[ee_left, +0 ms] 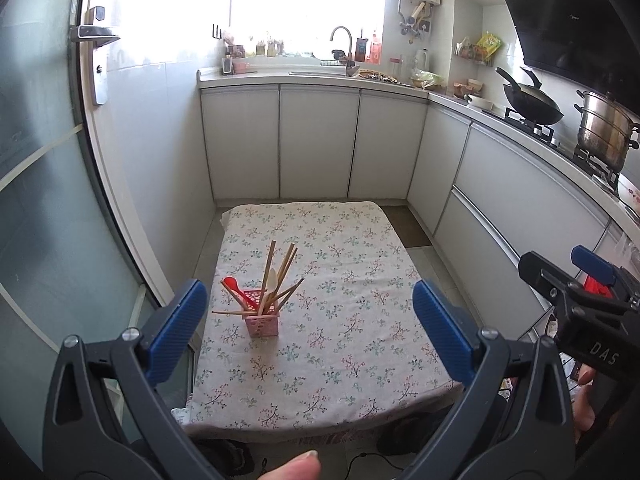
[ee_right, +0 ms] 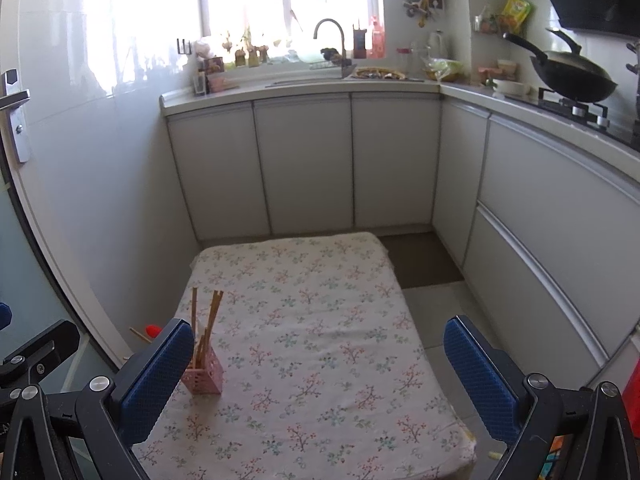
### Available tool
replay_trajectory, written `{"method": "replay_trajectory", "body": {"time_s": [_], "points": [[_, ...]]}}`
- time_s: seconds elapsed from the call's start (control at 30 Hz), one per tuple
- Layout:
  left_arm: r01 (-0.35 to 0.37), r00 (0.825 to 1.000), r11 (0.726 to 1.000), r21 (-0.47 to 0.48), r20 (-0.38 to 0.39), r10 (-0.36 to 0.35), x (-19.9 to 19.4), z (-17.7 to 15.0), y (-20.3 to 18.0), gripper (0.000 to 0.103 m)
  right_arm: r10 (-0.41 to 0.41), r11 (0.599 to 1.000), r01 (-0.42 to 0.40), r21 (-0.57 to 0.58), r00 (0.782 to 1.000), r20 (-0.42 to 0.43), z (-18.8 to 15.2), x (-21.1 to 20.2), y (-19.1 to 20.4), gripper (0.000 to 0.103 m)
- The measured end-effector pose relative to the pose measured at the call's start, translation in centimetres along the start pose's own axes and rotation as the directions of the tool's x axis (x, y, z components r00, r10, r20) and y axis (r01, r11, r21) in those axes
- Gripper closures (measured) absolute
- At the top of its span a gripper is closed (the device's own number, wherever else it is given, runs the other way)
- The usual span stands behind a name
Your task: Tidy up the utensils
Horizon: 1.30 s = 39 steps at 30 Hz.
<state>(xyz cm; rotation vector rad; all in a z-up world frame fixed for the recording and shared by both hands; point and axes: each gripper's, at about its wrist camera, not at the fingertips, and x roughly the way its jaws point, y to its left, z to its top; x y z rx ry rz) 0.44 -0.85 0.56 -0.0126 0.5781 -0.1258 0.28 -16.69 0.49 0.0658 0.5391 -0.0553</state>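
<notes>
A: Looking at both views, I think the sorting is finished or almost finished. The pink holder [ee_left: 262,318] stands upright on the table [ee_left: 360,264], toward its left edge and a little nearer to the front edge than to the far one, with nothing lying loose on the cloth around it.

B: What is inside it?

A: The wooden chopsticks [ee_left: 280,276], a red spoon [ee_left: 234,286] and a pale spoon [ee_left: 271,280]. They lean outward in several directions, probably because the holder is short and narrow, so long things cannot stand straight in it. One chopstick is almost level and points toward the left edge.

B: And the two tools?

A: The left hand-held gripper [ee_left: 310,324] has its jaws spread wide and nothing between them. The right hand-held gripper [ee_right: 318,380] is the same, wide apart and empty. Both hang above the front edge, well apart from the holder. I judge they are held back because there is nothing left to pick up.

B: Tell me about the surface.

A: It is covered with a pale flowered cloth [ee_right: 320,320], soft looking, with small wrinkles. The room is a narrow kitchen: white cabinets [ee_left: 316,140] behind, a sink tap [ee_left: 342,42] under a bright window, and a black wok [ee_left: 532,104] and a steel pot [ee_left: 604,132] on the stove at the right
</notes>
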Motion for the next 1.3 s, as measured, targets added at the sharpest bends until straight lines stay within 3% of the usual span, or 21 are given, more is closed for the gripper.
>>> {"method": "replay_trajectory", "body": {"time_s": [0.53, 0.97, 1.3], "points": [[-0.011, 1.000, 1.000, -0.002, 0.001, 0.011, -0.3, 0.2, 0.0, 0.001, -0.006, 1.000, 0.006, -0.029, 1.000, 0.016, -0.1, -0.3, 0.4, 0.000], [-0.038, 0.999, 0.999, 0.021, -0.029, 0.039, 0.1, -0.1, -0.2, 0.001, 0.027, 0.983, -0.028, -0.181, 1.000, -0.008, -0.6, 0.1, 2.7, 0.000], [-0.054, 0.997, 0.998, 0.018, -0.050, 0.054, 1.2, -0.3, 0.1, 0.001, 0.035, 0.980, -0.040, -0.197, 0.999, -0.026, -0.9, 1.2, 2.7, 0.000]]}}
